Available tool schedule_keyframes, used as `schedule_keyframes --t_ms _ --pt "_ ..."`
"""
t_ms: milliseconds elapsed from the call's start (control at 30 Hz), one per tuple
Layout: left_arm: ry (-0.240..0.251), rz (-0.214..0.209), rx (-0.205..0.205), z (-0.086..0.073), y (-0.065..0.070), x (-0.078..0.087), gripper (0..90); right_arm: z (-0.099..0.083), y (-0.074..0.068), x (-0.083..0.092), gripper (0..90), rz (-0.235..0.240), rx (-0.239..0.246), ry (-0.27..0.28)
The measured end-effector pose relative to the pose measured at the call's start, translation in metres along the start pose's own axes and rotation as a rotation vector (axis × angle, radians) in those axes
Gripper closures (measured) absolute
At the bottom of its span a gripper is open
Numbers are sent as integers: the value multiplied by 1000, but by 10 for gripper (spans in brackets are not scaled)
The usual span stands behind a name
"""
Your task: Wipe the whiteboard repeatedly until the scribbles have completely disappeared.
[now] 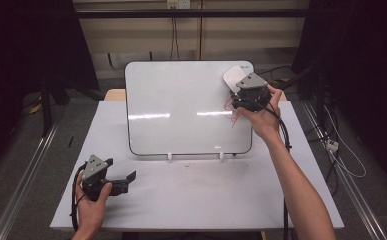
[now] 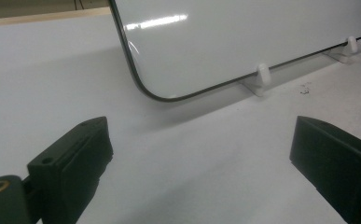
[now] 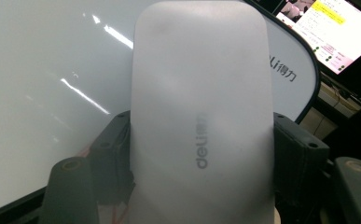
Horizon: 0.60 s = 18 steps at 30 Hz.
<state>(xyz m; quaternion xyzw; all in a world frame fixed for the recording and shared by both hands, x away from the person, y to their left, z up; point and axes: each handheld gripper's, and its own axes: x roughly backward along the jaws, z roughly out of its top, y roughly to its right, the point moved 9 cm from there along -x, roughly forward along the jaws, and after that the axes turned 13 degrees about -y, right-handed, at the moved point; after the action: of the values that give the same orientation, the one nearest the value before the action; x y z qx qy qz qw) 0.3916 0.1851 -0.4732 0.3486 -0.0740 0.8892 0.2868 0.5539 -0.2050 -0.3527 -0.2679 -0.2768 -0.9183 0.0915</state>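
At the table's near left, the left gripper [image 1: 117,176] rests with its two black jaws wide apart and nothing between them, its cable partly hidden behind the hand. One glossy whiteboard [image 1: 181,107] with rounded corners and a thin dark rim stands tilted on two small white feet at mid-table. At its upper right corner the right gripper [image 1: 241,95] clamps one smooth white eraser [image 3: 201,116] against the board, covering most of the faint red marks [image 1: 229,107] beneath, too small to read.
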Motion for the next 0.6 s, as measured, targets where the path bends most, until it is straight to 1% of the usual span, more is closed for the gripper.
schedule_keyframes --t_ms 100,133,200,233,333,433,600 --pt "2 -3 -2 0 1 -1 52 -4 -8 1 316 11 15 3" --pt "2 -3 -1 1 1 -1 52 -4 -8 1 316 11 15 3" --pt "-1 -1 -1 0 2 -1 52 -6 -12 1 317 12 27 9" --pt "-1 -2 -2 0 2 -1 52 -9 -17 2 317 15 28 15" --pt "-6 -1 -1 0 1 -2 52 -12 -23 3 317 22 34 12" --pt "-8 -5 -3 0 3 -4 52 -13 -24 4 316 22 40 13" --pt "-12 -12 -21 0 8 -5 52 -12 -23 2 316 36 38 13"
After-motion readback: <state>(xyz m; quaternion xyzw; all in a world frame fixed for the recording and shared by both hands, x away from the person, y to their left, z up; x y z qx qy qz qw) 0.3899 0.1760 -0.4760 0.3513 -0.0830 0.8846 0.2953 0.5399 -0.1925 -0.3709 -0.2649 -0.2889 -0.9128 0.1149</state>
